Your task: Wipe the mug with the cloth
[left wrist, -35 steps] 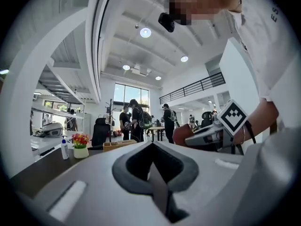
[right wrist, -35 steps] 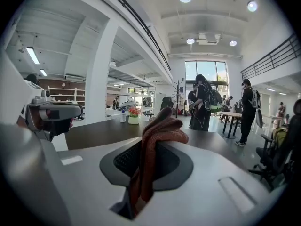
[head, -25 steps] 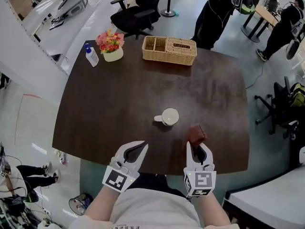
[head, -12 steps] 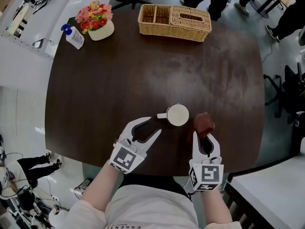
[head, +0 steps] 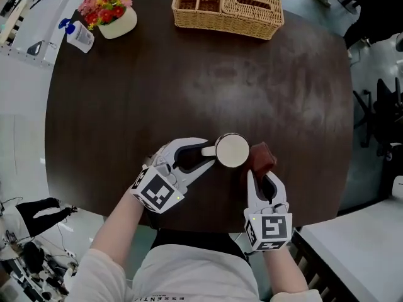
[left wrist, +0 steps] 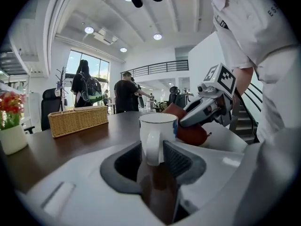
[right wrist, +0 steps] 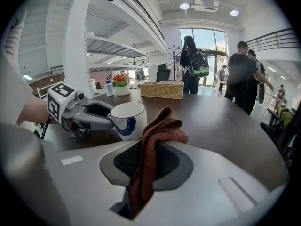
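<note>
A white mug [head: 232, 150] stands upright on the dark round table [head: 157, 93], its handle pointing left. My left gripper [head: 209, 152] is shut on that handle; in the left gripper view the handle [left wrist: 153, 147] sits pinched between both pads. My right gripper [head: 263, 175] is shut on a brown cloth [head: 261, 155], whose bunched end rests against the mug's right side. In the right gripper view the cloth [right wrist: 157, 131] sticks up from the jaws, with the mug [right wrist: 128, 119] just left of it and the left gripper [right wrist: 101, 114] behind.
A wicker basket [head: 228, 2] with compartments stands at the table's far edge. A flower pot [head: 110, 11] and a pump bottle [head: 77, 35] are at the far left. Several people stand beyond the table in the gripper views.
Both grippers moved forward to the mug. The left one went from open near the table's edge to shut on the handle. The right one brought the cloth against the mug's side.
</note>
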Available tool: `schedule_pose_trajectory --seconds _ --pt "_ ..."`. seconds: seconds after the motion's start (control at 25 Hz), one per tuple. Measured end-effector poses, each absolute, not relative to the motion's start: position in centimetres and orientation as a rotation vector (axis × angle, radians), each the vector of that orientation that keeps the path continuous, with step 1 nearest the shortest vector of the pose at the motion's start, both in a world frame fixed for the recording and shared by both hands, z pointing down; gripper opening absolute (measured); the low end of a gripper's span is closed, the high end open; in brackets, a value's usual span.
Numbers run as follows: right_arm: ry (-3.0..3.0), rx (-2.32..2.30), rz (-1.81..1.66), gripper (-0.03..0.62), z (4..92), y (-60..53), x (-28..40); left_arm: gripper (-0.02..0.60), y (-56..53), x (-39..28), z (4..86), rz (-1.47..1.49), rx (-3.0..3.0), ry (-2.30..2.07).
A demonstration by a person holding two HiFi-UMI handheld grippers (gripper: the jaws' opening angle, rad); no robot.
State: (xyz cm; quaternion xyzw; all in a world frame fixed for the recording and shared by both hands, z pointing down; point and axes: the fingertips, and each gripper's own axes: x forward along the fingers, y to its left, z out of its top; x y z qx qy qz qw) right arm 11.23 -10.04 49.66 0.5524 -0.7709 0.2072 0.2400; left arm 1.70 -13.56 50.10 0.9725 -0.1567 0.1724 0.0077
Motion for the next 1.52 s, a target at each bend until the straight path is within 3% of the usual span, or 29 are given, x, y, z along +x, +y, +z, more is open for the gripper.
schedule_pose_trajectory --seconds 0.08,0.16,0.48,0.84,1.52 --pt "-2.114 1.492 0.571 0.083 49.9 -9.8 10.8 0.139 -13.6 1.7 50.5 0.571 3.053 -0.468" --pt "-2.121 1.468 0.572 0.083 50.0 -9.4 10.3 0.080 -13.4 1.8 50.7 0.587 3.058 -0.445" --pt "-2.176 1.262 0.551 0.083 50.3 -6.1 6.8 0.078 -12.8 1.7 50.8 0.640 3.053 -0.415" --pt "-2.301 0.758 0.251 0.083 50.4 -4.2 -0.6 0.078 -11.8 0.9 50.9 0.682 3.058 -0.368" --pt "-2.212 0.999 0.609 0.087 52.1 -8.5 6.7 0.072 -10.7 0.5 50.8 0.655 3.056 -0.196"
